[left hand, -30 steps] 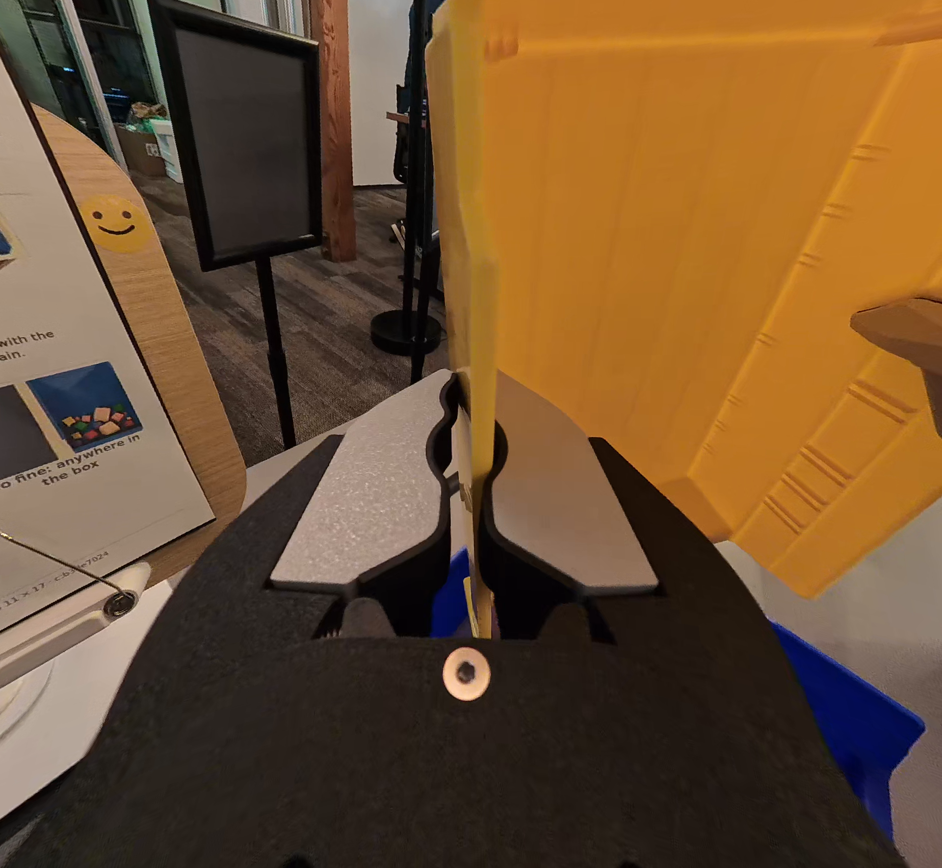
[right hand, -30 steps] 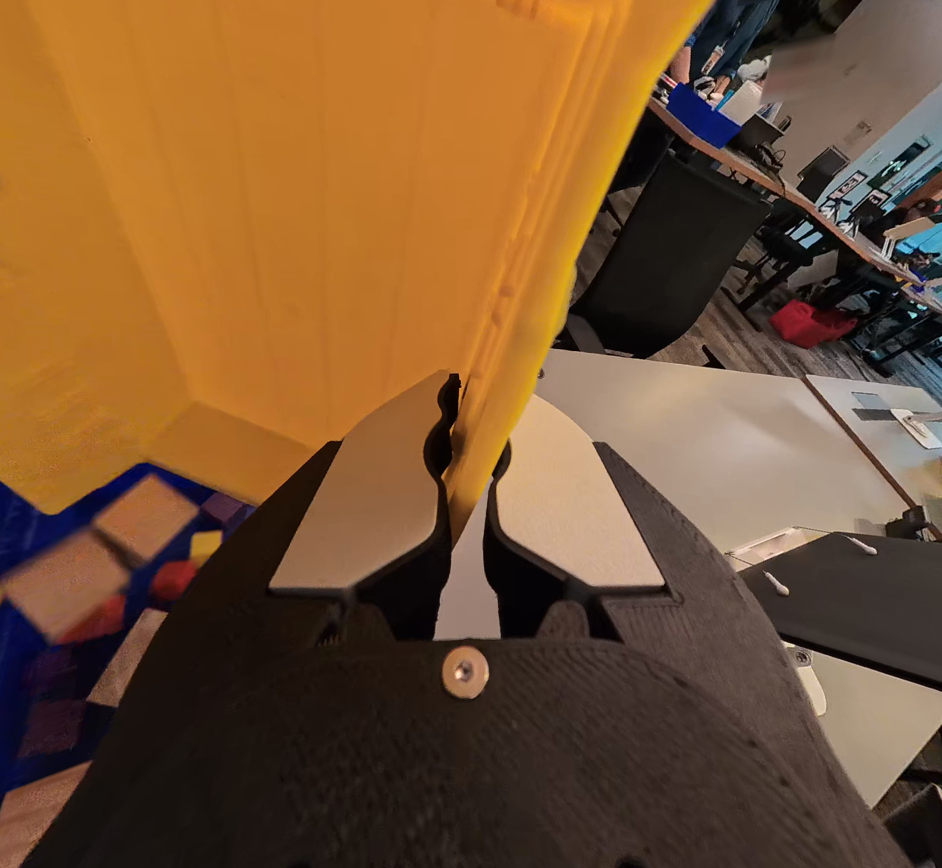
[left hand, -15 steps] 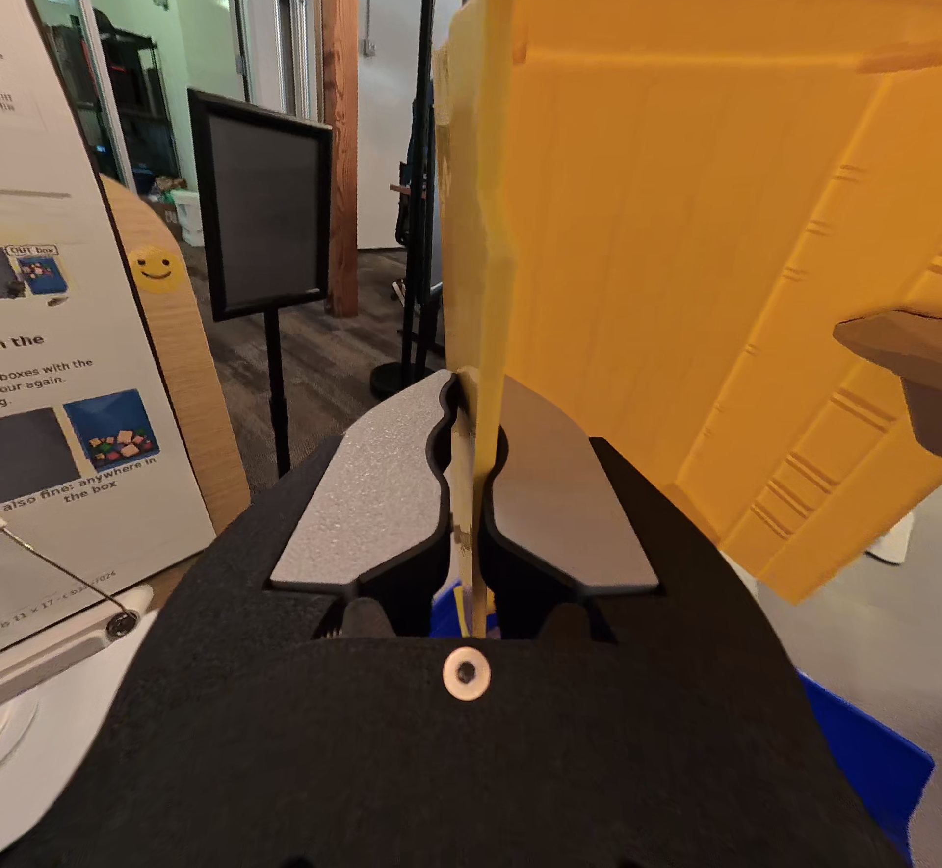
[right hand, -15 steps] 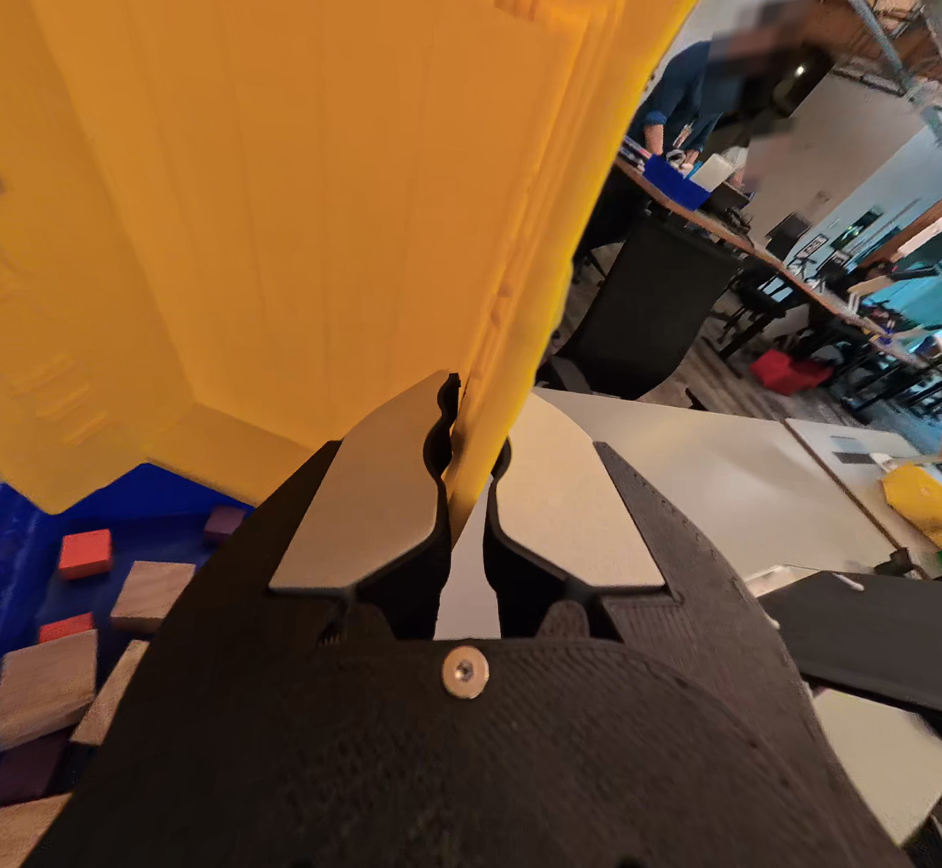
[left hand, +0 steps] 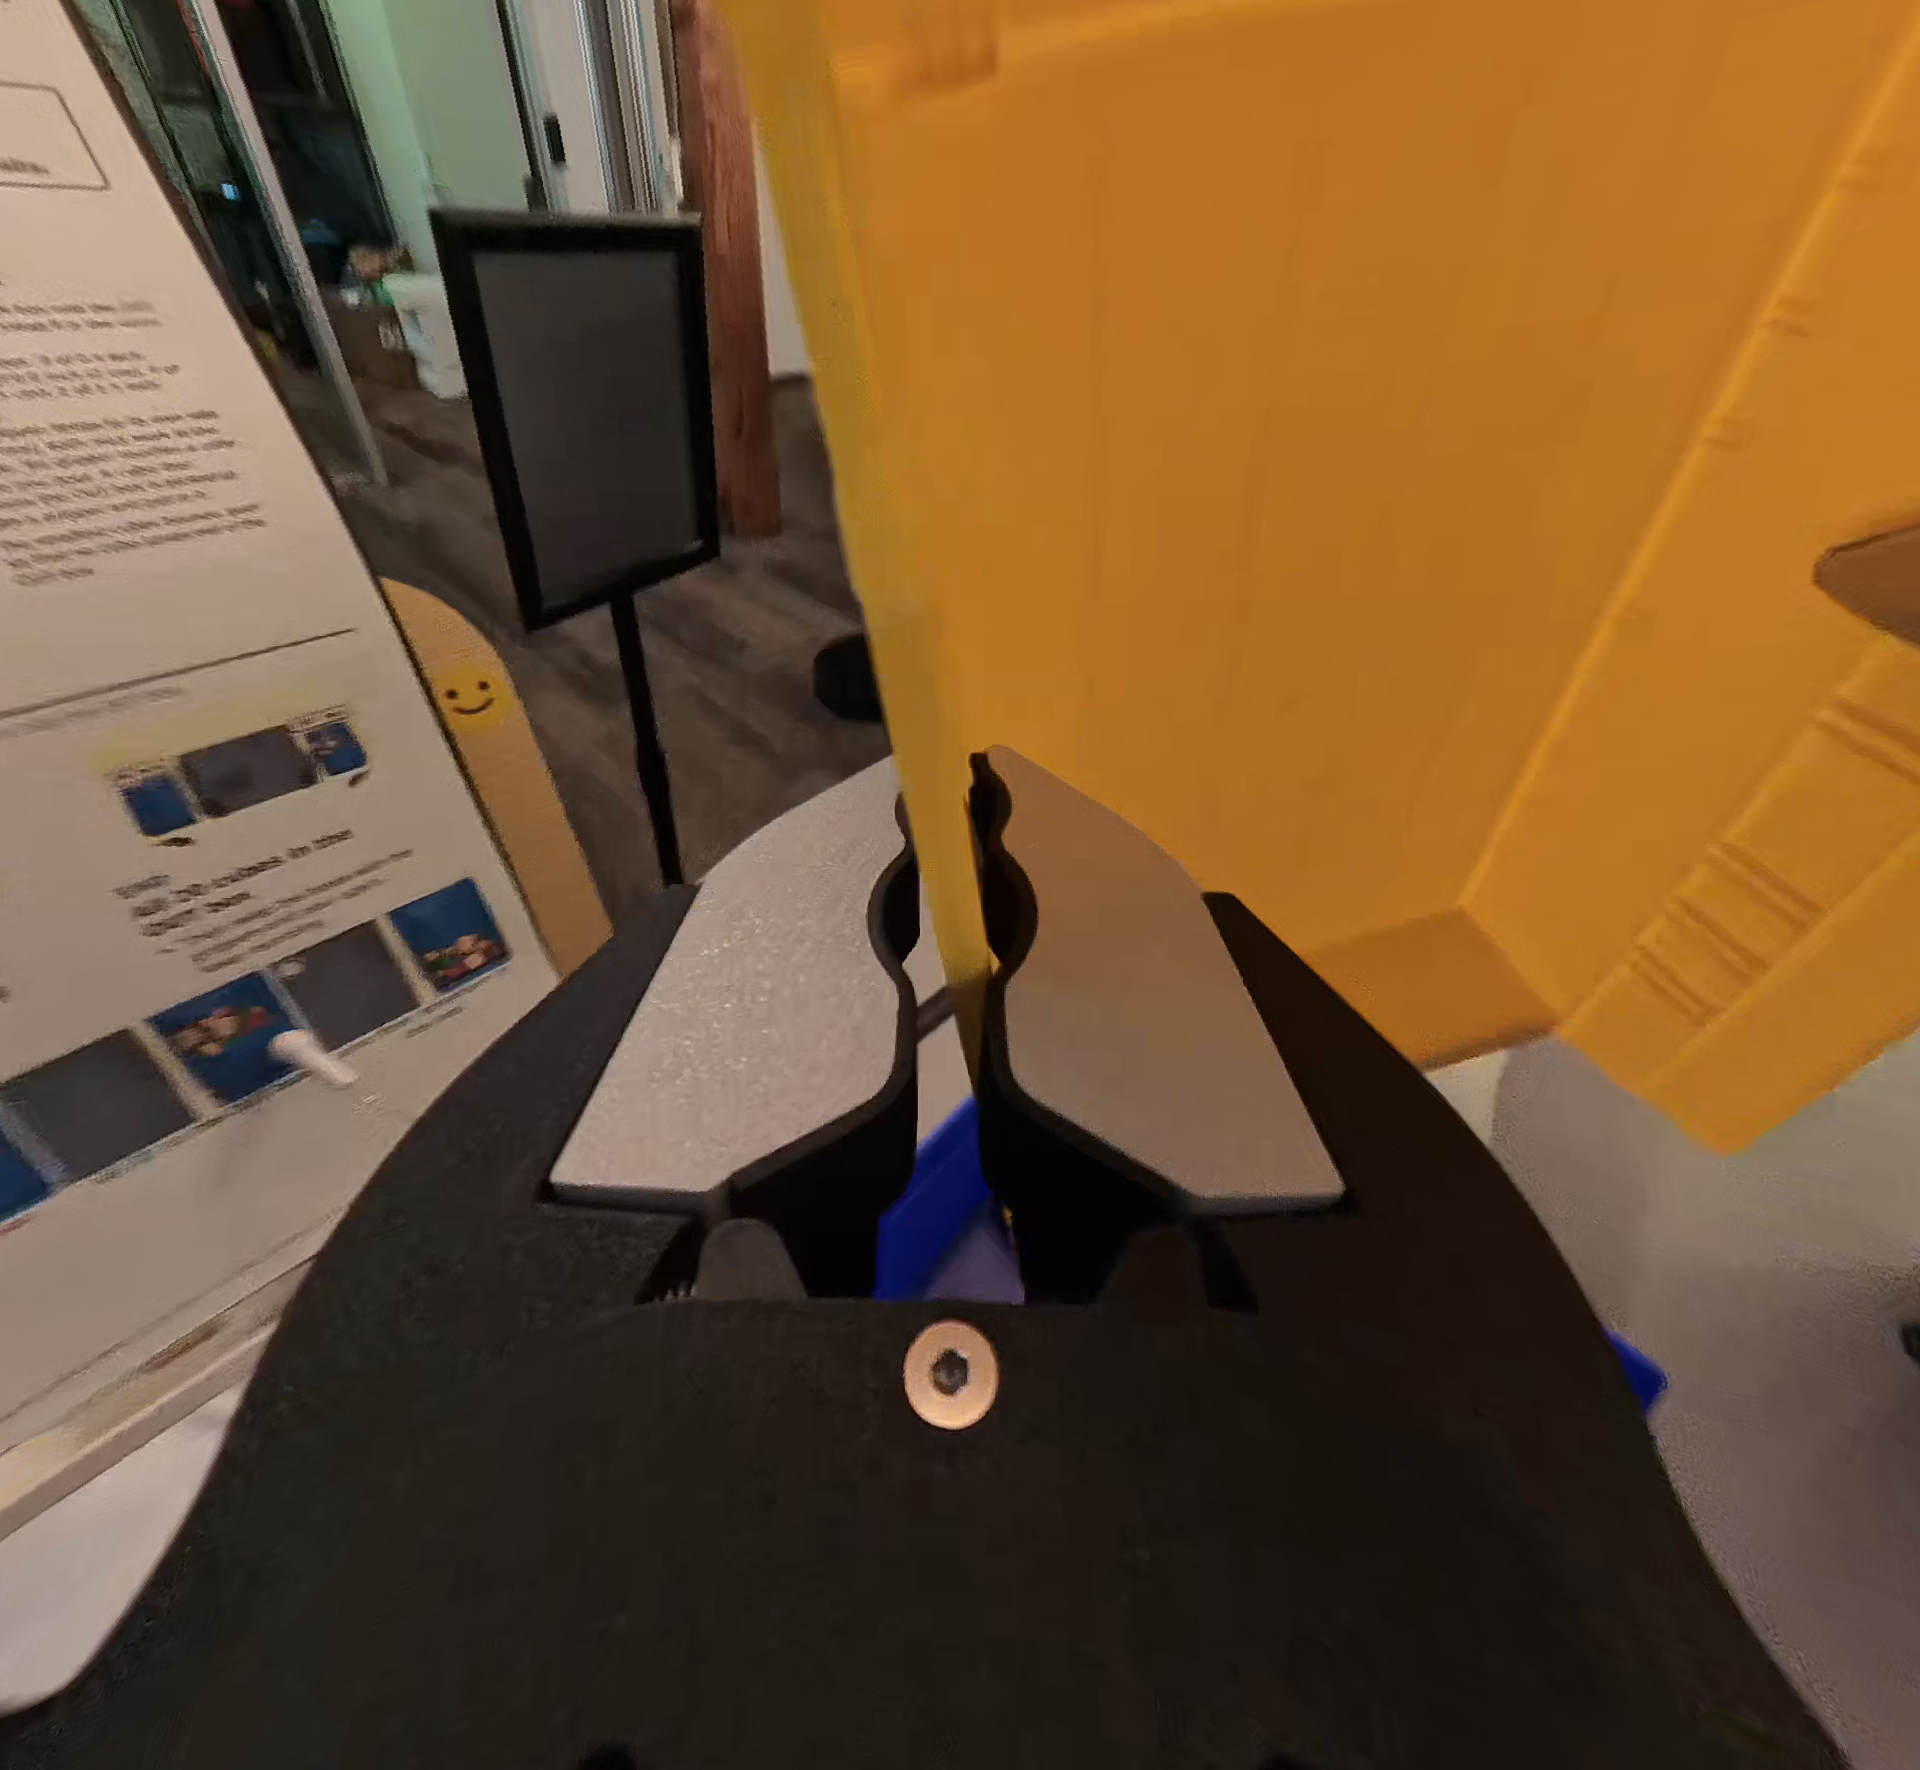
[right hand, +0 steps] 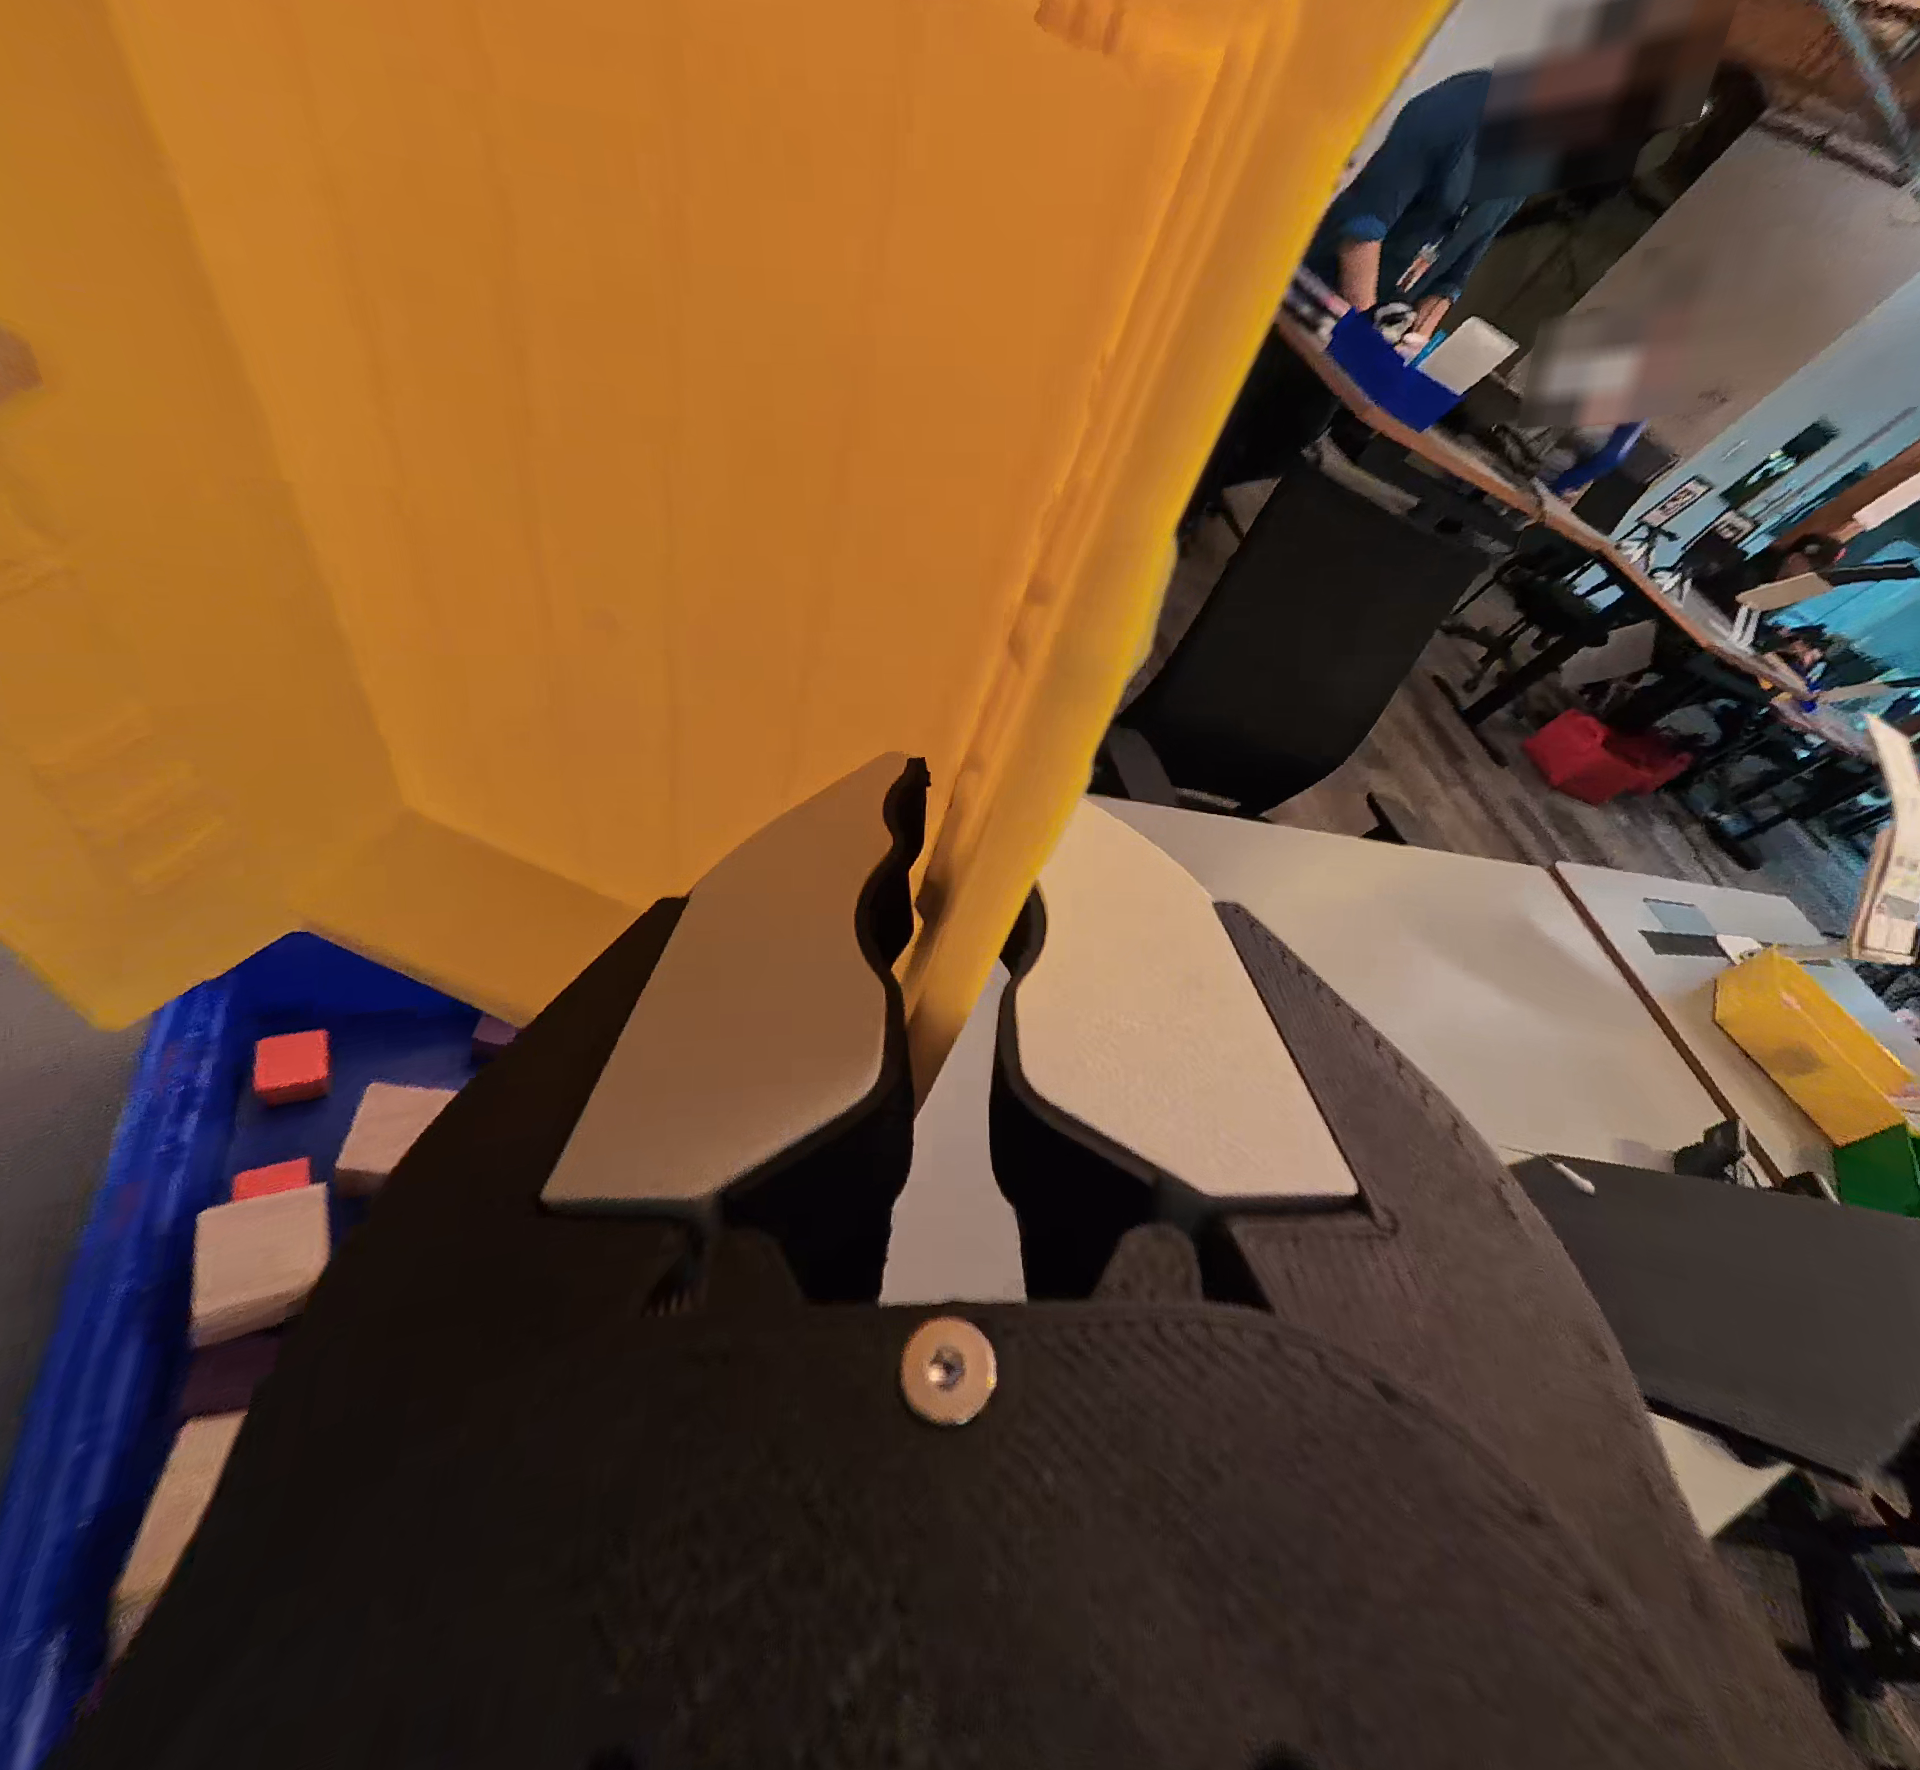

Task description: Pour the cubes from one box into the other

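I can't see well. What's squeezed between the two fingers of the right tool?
The side wall of the yellow box, pinched by the right tool, as the right wrist view shows.

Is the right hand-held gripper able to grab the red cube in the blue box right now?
Probably not. The right hand-held gripper is shut on the yellow box's wall, so it has no free grip. The red cube lies below in the blue box.

Yellow box (right hand: 623, 370) matt ribbed plastic, blue box (right hand: 94, 1305) glossy plastic, cubes (right hand: 260, 1253) bare/painted wood
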Tool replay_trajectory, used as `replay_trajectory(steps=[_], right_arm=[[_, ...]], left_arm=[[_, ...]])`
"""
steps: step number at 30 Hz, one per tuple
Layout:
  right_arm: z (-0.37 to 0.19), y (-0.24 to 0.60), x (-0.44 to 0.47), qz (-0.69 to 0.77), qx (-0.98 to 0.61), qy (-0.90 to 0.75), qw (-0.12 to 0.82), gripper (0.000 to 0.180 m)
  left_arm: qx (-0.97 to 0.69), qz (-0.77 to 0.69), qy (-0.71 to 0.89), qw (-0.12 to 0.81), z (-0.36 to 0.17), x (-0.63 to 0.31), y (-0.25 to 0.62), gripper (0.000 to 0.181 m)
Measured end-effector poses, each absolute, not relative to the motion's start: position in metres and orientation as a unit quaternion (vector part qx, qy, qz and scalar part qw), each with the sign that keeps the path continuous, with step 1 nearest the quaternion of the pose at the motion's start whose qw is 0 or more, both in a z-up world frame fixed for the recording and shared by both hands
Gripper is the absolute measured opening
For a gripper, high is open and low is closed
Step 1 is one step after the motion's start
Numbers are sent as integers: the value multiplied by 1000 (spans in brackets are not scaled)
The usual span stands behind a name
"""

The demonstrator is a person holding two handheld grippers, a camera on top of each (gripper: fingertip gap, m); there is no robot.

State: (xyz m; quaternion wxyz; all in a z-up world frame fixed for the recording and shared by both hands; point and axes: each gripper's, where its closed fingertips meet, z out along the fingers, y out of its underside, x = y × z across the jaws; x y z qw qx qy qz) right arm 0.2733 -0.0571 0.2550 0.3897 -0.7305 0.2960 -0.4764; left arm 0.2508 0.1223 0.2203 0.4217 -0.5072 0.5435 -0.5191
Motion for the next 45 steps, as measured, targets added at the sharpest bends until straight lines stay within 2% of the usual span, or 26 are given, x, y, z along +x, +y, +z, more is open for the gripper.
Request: replay_trajectory(steps=[4,6,8,13,23,29,36,40,43,45], right_arm=[[271,-31,261,-404,-781,305,366,8],[262,-6,253,-340,-816,301,358,9],[240,22,245,-286,-853,290,326,7],[176,86,224,-184,-897,264,302,8],[65,136,190,-84,-947,240,195,8],[33,154,177,-49,-954,235,179,8],[-22,160,162,1,-965,229,124,8],[-35,160,157,49,-961,245,121,7],[-33,153,158,84,-954,261,118,7],[-28,149,157,120,-948,270,120,6]], left_arm=[[-550,-407,618,386,234,215,148,8],[-595,-361,640,325,226,189,168,9],[-634,-316,656,261,209,161,189,12],[-693,-258,632,233,160,121,244,11],[-765,-186,613,70,50,64,277,11],[-769,-178,611,68,28,49,293,13],[-785,-171,596,5,-22,30,292,16],[-781,-178,598,7,-23,30,292,19],[-770,-227,597,8,-8,37,282,28],[-754,-289,590,10,13,44,272,44]])
